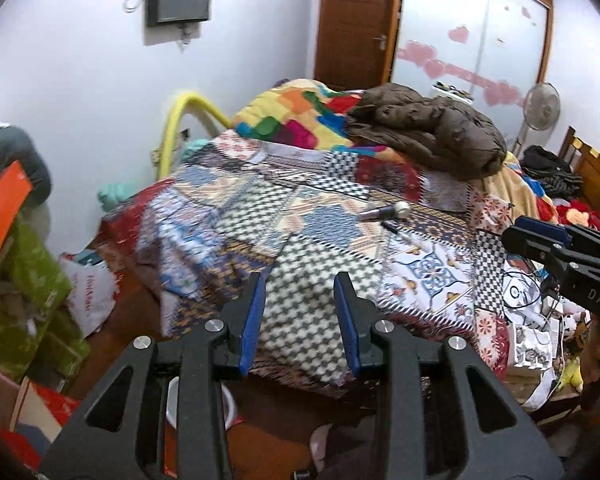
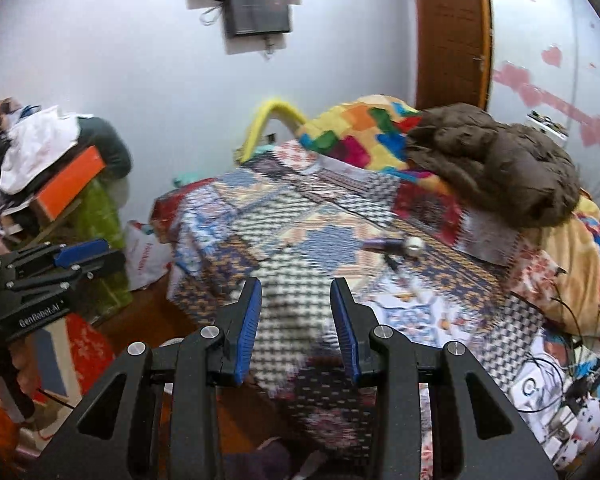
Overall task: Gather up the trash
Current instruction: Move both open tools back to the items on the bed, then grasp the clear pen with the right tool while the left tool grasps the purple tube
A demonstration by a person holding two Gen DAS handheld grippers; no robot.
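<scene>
motion blurs the patchwork bedspread (image 2: 300,240), and the small dark object (image 2: 392,246) on it stays unidentifiable

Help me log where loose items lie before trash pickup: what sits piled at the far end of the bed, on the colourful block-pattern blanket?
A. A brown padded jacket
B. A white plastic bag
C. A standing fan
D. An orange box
A: the brown padded jacket lies crumpled on the colourful block-pattern blanket at the bed's far end, in both wrist views.

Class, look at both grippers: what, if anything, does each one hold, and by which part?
Nothing is held. The left gripper and the right gripper both stand open and empty above the patterned bedspread.
</scene>
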